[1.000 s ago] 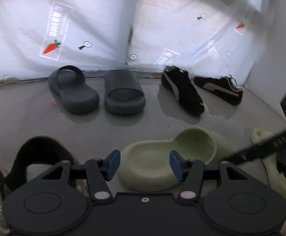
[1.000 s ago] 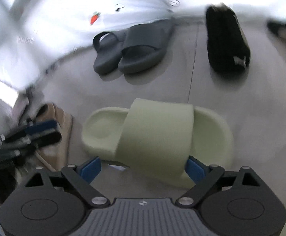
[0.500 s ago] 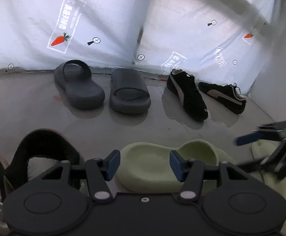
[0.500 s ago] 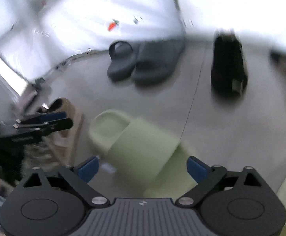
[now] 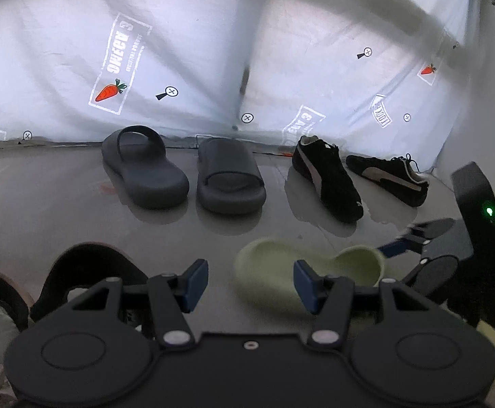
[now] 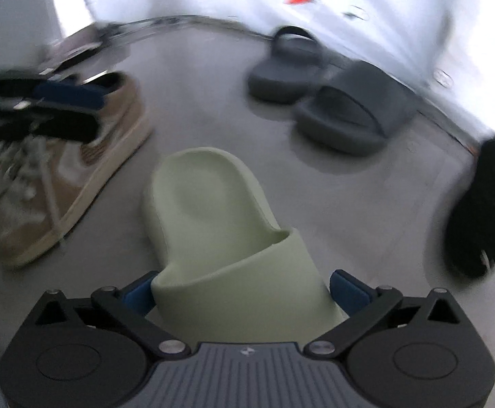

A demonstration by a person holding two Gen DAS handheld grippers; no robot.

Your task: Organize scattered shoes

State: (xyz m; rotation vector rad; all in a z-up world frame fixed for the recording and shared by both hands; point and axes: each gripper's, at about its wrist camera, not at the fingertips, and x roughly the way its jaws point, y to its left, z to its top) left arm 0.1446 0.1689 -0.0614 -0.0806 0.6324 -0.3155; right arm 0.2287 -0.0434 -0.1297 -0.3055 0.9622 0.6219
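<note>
A pale green slide [image 6: 220,224] lies lengthwise between the fingers of my right gripper [image 6: 242,292]. Its jaws are opening wide, with both blue pads against the sides of the strap. In the left wrist view the same slide [image 5: 281,272] is blurred, and the right gripper [image 5: 400,246] holds its far end. My left gripper [image 5: 250,284] hovers open and empty just in front of that slide. It also appears at the left of the right wrist view, left gripper [image 6: 67,102], above a tan sneaker [image 6: 60,183].
Two dark grey slides [image 5: 145,170] [image 5: 230,180] and two black sneakers [image 5: 325,183] [image 5: 386,180] stand in a row along the white printed sheet [image 5: 179,51]. A black-collared sneaker [image 5: 91,272] sits at my lower left. The floor is grey.
The right gripper rolled and swung sideways, and the green slide turned from crosswise to lengthwise between its jaws. In the left view the slide shifted right. The left gripper stayed put.
</note>
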